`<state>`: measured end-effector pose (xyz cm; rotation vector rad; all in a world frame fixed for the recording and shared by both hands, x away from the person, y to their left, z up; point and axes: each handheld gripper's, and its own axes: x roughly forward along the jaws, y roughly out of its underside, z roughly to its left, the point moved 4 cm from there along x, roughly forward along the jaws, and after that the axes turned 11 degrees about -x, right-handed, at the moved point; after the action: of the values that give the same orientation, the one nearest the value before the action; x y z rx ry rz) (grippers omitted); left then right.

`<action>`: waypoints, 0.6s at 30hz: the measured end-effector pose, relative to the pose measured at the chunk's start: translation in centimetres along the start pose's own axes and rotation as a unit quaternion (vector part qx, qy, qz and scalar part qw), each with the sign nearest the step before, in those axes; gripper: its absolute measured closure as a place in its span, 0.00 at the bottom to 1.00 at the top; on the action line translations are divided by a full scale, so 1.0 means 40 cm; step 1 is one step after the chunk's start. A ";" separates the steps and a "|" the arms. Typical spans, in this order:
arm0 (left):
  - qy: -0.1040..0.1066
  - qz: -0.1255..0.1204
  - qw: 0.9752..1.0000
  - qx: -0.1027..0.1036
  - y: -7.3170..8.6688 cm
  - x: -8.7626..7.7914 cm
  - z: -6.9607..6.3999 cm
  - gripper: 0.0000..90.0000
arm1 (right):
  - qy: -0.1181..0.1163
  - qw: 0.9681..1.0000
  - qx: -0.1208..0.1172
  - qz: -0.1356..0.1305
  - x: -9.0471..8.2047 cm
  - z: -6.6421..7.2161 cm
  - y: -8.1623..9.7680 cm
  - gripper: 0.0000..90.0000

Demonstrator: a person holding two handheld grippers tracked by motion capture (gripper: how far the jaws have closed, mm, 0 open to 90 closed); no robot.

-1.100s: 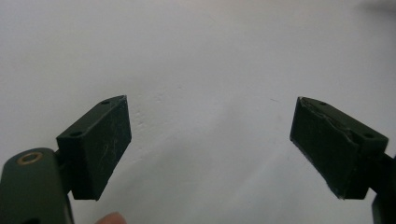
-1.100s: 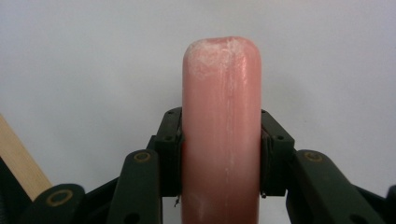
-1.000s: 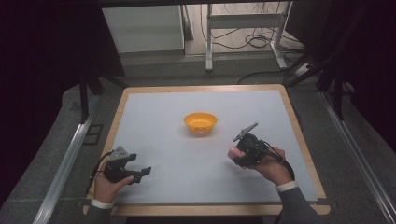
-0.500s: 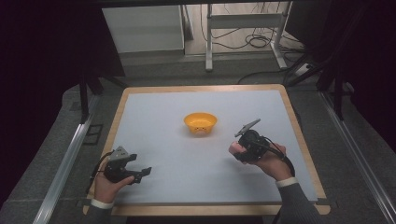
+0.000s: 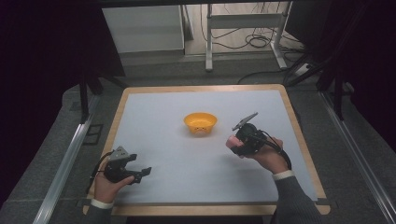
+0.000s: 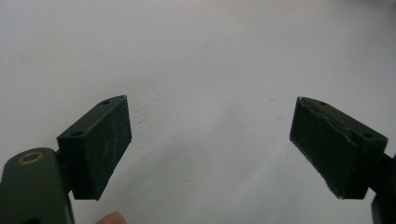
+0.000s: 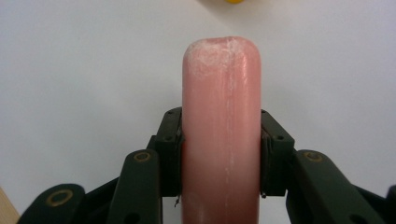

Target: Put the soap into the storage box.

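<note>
A pale counter (image 5: 187,186) carries an orange bowl (image 5: 200,123) at its middle. The right hand-held gripper (image 5: 232,141) pinches a pink sausage (image 7: 221,130) at mid-length, above the counter near the bowl. It looks light, smooth, perhaps slightly soft. The left hand-held gripper (image 6: 210,144) stands spread, empty.

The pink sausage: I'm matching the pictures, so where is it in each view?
High view: pink sausage right of centre, in the right claw.
Right gripper view: centre, clamped upright between the jaws.
Left gripper view: white table between open jaws.
Shared landmark: orange bowl, top edge there.
</note>
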<state>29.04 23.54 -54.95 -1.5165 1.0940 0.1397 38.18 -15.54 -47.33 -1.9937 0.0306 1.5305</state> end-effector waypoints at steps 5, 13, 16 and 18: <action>0.000 0.000 1.000 0.000 0.000 0.001 0.000 0.15 | 0.003 1.000 -0.001 -0.005 -0.005 -0.007 -0.013 0.66; -0.001 0.002 1.000 0.001 0.000 0.002 0.000 0.15 | 0.004 1.000 0.007 -0.018 -0.014 -0.030 -0.030 0.66; -0.001 0.003 1.000 0.002 0.000 0.003 -0.001 0.15 | 0.005 1.000 0.004 -0.019 -0.015 -0.036 -0.038 0.66; -0.001 0.002 1.000 0.001 0.001 0.004 -0.001 0.15 | 0.004 1.000 0.002 -0.018 -0.015 -0.038 -0.044 0.66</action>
<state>29.10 23.41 -55.06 -1.5110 1.0953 0.1430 39.98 -15.05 -45.78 -1.9871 0.0001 1.4989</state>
